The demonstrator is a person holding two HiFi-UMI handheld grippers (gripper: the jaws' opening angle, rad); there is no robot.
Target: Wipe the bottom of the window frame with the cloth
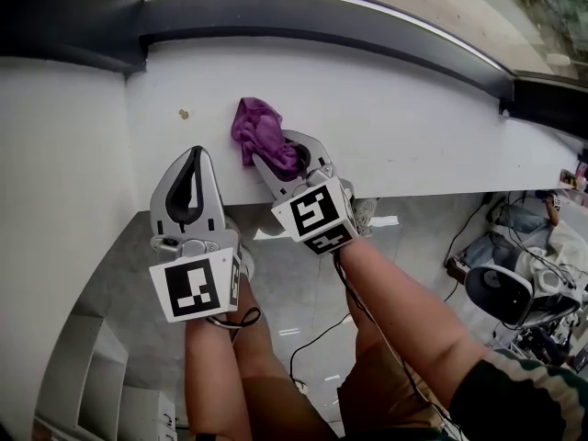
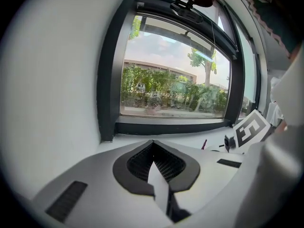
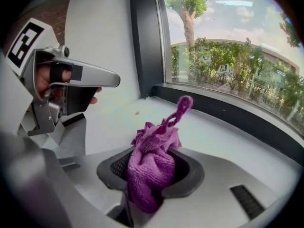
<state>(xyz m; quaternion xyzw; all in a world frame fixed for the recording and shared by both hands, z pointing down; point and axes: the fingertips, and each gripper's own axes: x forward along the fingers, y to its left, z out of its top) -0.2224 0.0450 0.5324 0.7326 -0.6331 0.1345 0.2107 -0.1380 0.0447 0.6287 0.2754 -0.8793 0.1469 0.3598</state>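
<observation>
right tongs (image 3: 152,172) clamped on the purple cloth (image 3: 151,160). cloth is bunched and held over the white sill (image 1: 404,127), near the dark bottom window frame (image 1: 331,21), not yet on it. left tongs (image 2: 154,158) closed together, nothing held, at the sill edge. cloth judged light, soft and limp; best gripped at the gathered middle, a loose wad left forward for wiping.

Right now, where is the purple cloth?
In the head view, the purple cloth is clamped in the right tool, over the white sill, right of the left tool.
</observation>
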